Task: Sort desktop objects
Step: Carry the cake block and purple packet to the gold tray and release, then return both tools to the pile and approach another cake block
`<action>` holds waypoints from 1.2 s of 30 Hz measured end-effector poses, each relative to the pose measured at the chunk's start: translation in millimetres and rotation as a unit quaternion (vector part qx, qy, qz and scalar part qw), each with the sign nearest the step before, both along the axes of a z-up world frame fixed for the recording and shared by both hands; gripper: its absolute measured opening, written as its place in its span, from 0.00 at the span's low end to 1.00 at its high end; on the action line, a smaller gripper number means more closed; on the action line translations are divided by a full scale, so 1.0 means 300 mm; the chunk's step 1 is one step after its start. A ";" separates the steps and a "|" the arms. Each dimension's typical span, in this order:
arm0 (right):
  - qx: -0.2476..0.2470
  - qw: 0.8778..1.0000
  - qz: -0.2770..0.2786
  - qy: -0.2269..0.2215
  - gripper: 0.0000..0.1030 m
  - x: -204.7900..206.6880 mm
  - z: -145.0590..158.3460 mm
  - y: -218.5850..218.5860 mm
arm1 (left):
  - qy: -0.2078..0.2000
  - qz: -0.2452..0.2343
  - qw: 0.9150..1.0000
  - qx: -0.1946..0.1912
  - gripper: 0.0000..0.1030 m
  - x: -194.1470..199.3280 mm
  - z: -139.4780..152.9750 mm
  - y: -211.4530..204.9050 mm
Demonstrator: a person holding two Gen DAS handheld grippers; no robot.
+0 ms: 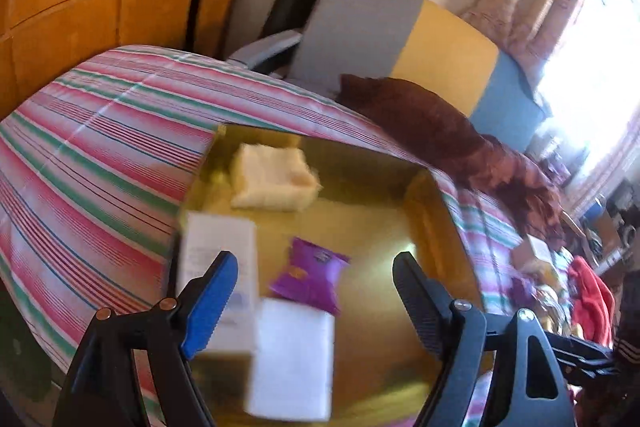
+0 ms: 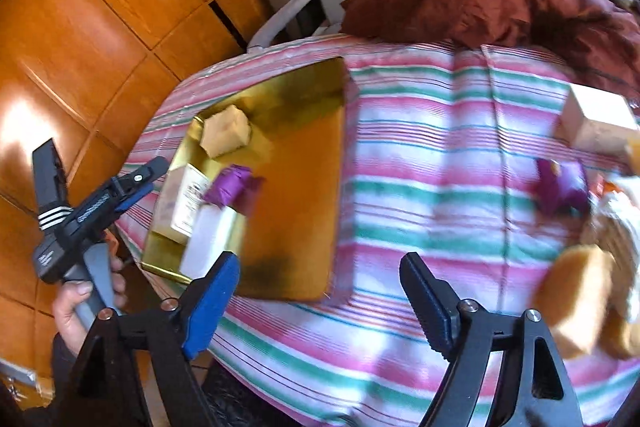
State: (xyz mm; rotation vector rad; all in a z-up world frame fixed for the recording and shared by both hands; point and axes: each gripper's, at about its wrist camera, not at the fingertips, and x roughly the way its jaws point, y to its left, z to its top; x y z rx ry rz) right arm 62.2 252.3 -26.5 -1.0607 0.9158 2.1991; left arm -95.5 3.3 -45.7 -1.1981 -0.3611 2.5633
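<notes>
Striped tablecloth (image 2: 420,163) spreads across the whole table, a dark red cloth (image 2: 500,7) bunched along its far edge. Gold tray (image 2: 304,147) sits at the left end, holding a pale fluffy block (image 1: 274,181) at its far side, then a printed white box (image 1: 218,247), a plain white box (image 1: 292,359) and a purple packet (image 1: 310,277); print on the box is too blurred to read. Left gripper (image 1: 316,303) hangs over the tray, jaws apart, gripping nothing. Right gripper (image 2: 320,303) hovers above bare cloth just right of the tray, jaws wide, empty. At the right end lie a tan box (image 2: 598,119), another purple packet (image 2: 562,187) and a blurred bun (image 2: 576,303).
</notes>
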 end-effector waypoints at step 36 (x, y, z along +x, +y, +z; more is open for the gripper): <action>0.006 0.945 -0.314 -0.087 0.83 0.997 0.019 0.136 | -0.027 -0.311 0.950 0.008 0.73 0.225 0.058 0.688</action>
